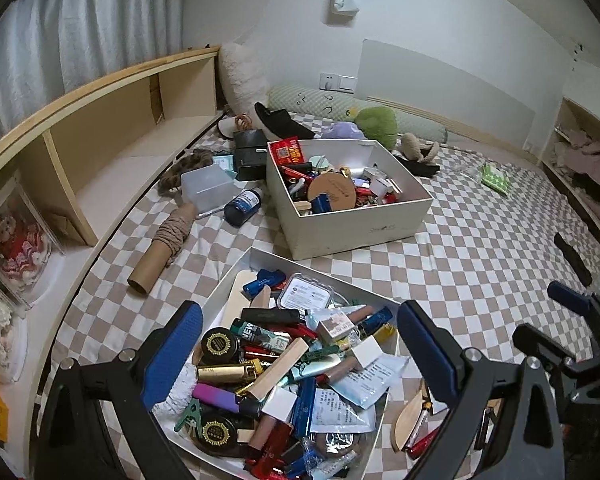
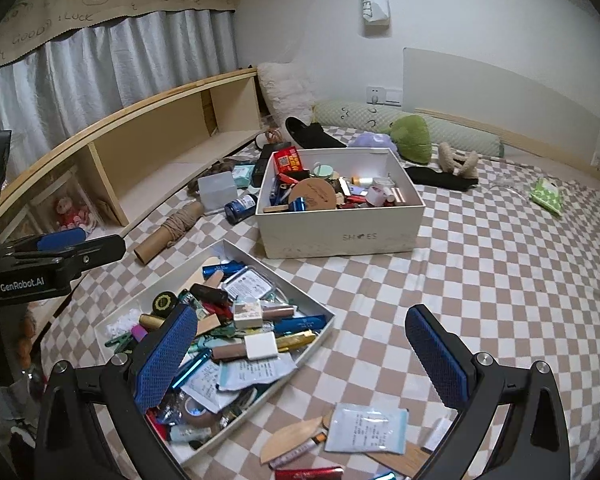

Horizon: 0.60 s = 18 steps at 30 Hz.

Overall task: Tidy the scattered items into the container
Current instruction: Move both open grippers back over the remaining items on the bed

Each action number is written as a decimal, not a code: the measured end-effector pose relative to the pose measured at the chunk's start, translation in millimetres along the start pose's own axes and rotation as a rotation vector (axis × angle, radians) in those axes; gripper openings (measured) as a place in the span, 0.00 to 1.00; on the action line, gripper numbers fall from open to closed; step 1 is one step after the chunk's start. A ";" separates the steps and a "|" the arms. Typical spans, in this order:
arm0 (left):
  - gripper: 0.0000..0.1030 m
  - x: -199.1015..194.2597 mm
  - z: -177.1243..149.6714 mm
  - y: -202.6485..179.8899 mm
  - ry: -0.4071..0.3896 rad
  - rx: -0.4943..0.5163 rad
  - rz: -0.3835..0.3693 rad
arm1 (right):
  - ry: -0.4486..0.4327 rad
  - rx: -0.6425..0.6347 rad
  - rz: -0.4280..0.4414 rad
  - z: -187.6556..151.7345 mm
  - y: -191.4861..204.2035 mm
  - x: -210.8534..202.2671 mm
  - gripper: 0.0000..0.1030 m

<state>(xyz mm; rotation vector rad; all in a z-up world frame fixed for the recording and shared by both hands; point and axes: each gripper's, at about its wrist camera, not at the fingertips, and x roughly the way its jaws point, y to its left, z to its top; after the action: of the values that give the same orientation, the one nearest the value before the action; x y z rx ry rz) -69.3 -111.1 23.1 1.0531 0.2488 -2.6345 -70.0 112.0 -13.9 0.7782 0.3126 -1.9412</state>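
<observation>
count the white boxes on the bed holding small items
2. The deep shoe box sits farther back on the bed, full of small items. The shallow tray-like box lies nearer, just ahead of the left gripper, heaped with clutter.

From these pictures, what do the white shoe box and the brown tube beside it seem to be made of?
White shoe box: probably matte cardboard; thin stiff walls, printed "SHOES". Brown tube: likely raw cardboard; dull brown, hollow open end, twine wound around it.

Left wrist view close above shallow tray (image 1: 236,276), right wrist view beside it, both facing shoebox (image 2: 340,236)
</observation>
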 end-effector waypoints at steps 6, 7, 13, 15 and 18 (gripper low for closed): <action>0.96 -6.1 -9.5 -6.0 -0.002 0.007 -0.009 | 0.003 0.000 -0.023 -8.3 -8.9 -11.3 1.00; 0.96 -6.8 -11.4 -7.0 -0.001 0.009 -0.011 | 0.003 0.001 -0.027 -9.9 -10.4 -13.1 1.00; 0.96 -13.1 -17.4 -15.6 0.004 0.011 -0.062 | -0.002 0.000 -0.049 -18.6 -20.0 -24.7 1.00; 0.96 -16.6 -18.3 -19.4 -0.009 0.018 -0.070 | -0.004 0.008 -0.052 -22.3 -23.6 -28.7 1.00; 0.96 -21.2 -23.2 -27.5 -0.021 0.043 -0.082 | -0.007 0.012 -0.055 -27.3 -27.4 -34.7 1.00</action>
<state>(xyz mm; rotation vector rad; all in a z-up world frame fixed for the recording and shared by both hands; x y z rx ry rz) -48.9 -74.8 22.6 1.0502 0.2366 -2.7337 -72.3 163.8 -15.5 0.7777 0.3209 -1.9983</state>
